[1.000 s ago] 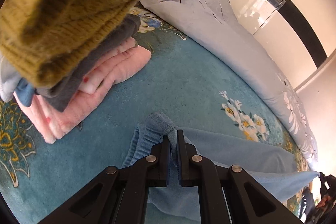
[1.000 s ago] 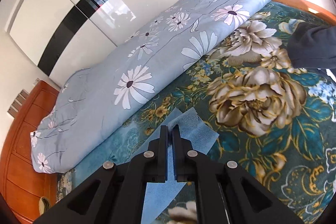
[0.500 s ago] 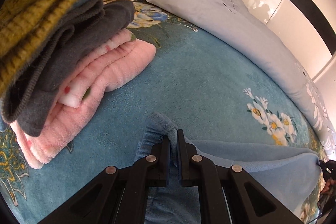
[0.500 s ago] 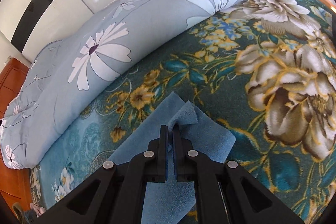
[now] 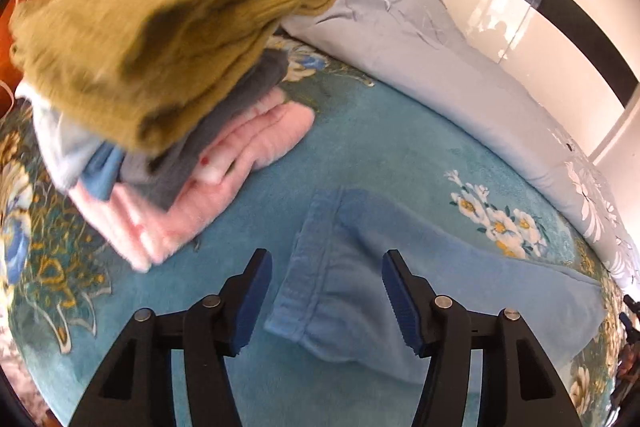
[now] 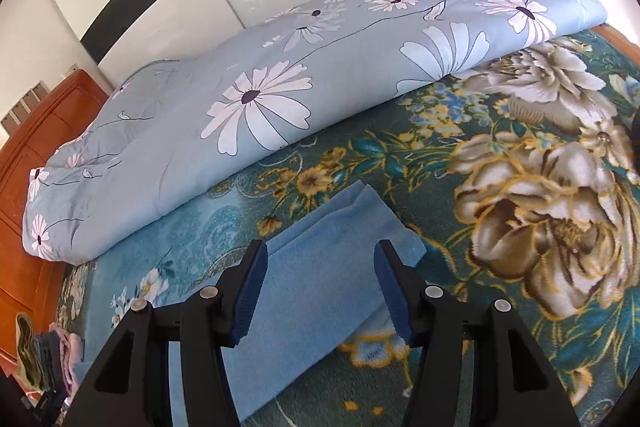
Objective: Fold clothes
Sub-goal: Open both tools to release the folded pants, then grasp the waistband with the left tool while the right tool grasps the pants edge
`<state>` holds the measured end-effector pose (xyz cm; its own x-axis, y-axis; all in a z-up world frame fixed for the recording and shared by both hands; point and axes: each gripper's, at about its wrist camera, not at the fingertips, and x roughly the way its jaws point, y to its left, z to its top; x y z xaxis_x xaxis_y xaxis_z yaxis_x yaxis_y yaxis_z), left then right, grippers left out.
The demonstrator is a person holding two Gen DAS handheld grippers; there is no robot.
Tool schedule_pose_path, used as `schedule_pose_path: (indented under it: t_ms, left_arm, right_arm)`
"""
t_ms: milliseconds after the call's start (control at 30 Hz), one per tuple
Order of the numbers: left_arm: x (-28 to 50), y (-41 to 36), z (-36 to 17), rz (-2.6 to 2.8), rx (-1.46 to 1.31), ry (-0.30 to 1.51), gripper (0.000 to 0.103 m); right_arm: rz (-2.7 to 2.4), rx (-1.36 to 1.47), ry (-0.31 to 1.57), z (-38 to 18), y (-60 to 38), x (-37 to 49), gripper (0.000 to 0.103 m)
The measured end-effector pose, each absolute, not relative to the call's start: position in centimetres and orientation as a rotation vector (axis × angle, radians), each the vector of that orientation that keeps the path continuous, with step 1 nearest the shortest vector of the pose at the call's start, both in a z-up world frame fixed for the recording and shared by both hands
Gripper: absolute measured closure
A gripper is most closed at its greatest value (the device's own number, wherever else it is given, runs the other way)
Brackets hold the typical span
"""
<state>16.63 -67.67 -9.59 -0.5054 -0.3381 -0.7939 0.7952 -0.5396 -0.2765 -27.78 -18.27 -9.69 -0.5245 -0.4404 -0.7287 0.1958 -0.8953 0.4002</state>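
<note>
2 open claws [image 5: 324,297] [image 6: 318,287], 1 blue garment [image 5: 380,267].

The folded garment [image 5: 420,291] lies flat on the bed [image 5: 380,147] right in front of your left gripper [image 5: 326,301], its hemmed end between the spread jaws. To its left sits the stack of folded clothes [image 5: 172,99], close but apart. Behind both, the rolled quilt [image 6: 280,99] runs along the bed's far side. Your right gripper [image 6: 318,293] straddles the garment's other end.
</note>
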Motion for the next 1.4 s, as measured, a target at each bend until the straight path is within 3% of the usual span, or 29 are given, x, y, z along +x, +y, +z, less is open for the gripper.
schedule_pose_path:
  t_ms: [167,367,633,667,700,800,867,933,1133,1400]
  left_arm:
    - [19.5,-67.6,-14.3,-1.954,0.955,1.077,0.042]
    - [18.0,-67.9,-14.0,-2.022,0.880,1.100,0.041]
    - [16.5,-68.4,-15.4,-2.067,0.761,1.327,0.041]
    - [16.5,-68.4,-15.6,-2.059,0.753,1.347,0.041]
    - [16.4,-68.5,-15.7,-2.052,0.746,1.362,0.041]
    - [16.4,-68.6,-15.7,-2.028,0.728,1.365,0.042]
    - [16.1,-68.4,-15.4,-2.000,0.745,1.302,0.076]
    - [16.4,-68.1,-15.2,-2.008,0.745,1.306,0.087]
    - [18.0,-67.6,-12.5,-2.104,0.726,1.315,0.090]
    - [22.0,-67.3,-8.1,-2.260,0.747,1.281,0.090]
  right_arm:
    - [-2.414,1.333,-0.470,-11.7,-14.4,-26.2,0.046]
    - [-2.265,1.361,-0.777,-14.9,-13.8,-27.7,0.046]
    - [-2.314,1.265,-0.817,-16.1,-17.5,-29.3,0.046]
    - [-2.320,1.255,-0.811,-15.7,-17.5,-29.1,0.059]
    - [-2.326,1.245,-0.805,-15.2,-17.5,-28.9,0.078]
    - [-2.344,1.216,-0.785,-13.8,-17.4,-28.2,0.093]
    - [-2.355,1.197,-0.772,-12.8,-17.4,-27.8,0.094]
    - [-2.367,1.177,-0.759,-11.9,-17.4,-27.4,0.094]
    - [-2.399,1.118,-0.719,-9.0,-17.2,-26.1,0.094]
    - [-2.433,1.030,-0.576,-2.7,-11.8,-17.6,0.095]
